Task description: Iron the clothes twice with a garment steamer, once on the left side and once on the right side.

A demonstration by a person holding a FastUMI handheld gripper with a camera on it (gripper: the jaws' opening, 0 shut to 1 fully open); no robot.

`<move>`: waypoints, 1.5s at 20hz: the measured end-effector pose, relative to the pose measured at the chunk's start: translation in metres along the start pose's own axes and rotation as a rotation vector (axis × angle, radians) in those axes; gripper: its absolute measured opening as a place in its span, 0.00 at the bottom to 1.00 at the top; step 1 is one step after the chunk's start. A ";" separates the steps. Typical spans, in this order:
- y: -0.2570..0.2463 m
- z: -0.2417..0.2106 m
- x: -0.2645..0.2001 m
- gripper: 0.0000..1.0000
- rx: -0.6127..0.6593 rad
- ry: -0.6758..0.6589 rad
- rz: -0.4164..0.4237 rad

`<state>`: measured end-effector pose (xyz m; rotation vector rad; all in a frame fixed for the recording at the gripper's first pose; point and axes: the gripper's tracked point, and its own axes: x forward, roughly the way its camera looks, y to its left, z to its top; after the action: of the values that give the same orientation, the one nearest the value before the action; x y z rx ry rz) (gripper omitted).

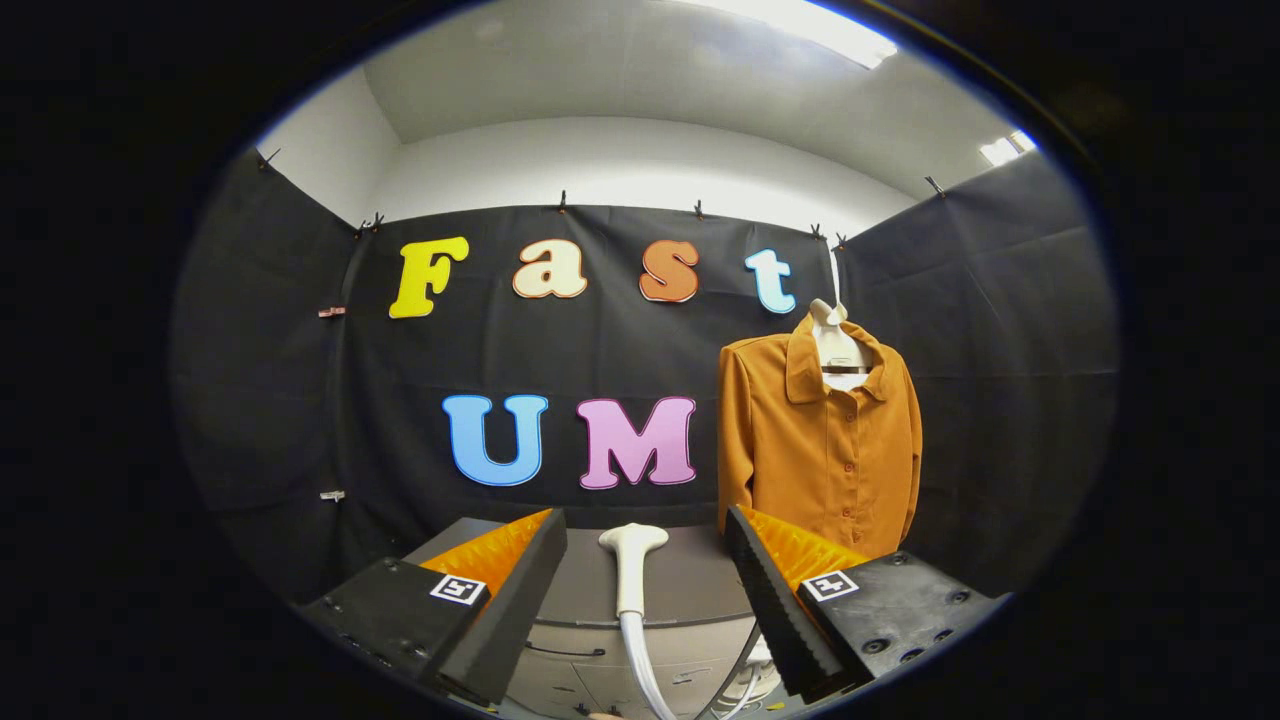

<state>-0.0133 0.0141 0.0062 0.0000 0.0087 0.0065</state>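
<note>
White plastic, steamer [632, 565]: the head stands upright between the fingers, its flat nozzle face at the top, its neck narrowing down to a hose [640, 665] that curves away below.
Place: the steamer rises in front of the near edge of a grey cabinet [690, 580]; what holds it up is hidden.
Gripper [645, 560]: the fingers are spread wide, one on each side of the steamer's neck, touching nothing.
Shirt [820, 450]: mustard cloth, buttoned, on a pale hanger [838, 345] against the black wall, beyond the right finger and above the cabinet's far right corner.
Steamer, handling: by its look it is rigid, smooth and fairly light, but the hose probably drags and twists the head as it moves. Smooth plastic may slip in a loose hold.
Hold: the narrow neck under the flared head seems the best place; the flare would stop it sliding down through the fingers, and the nozzle face stays free to meet the cloth.
Shirt, handling: soft and free-hanging, so it will likely swing or give way under the head; light, steady strokes down each side suit it.
Risk: a skewed hold would turn the nozzle away from the cloth.
Progress: in judgement the task is at its start, with the steamer not yet taken.
</note>
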 end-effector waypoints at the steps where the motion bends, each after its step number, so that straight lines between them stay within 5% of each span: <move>1: 0.000 0.000 -0.001 0.99 0.002 0.001 -0.001; 23: 0.042 -0.032 -0.004 0.99 -0.016 0.090 -0.092; 30: 0.044 -0.062 0.042 0.99 -0.016 0.161 -0.071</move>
<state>0.0281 0.0588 -0.0564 -0.0173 0.1698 -0.0650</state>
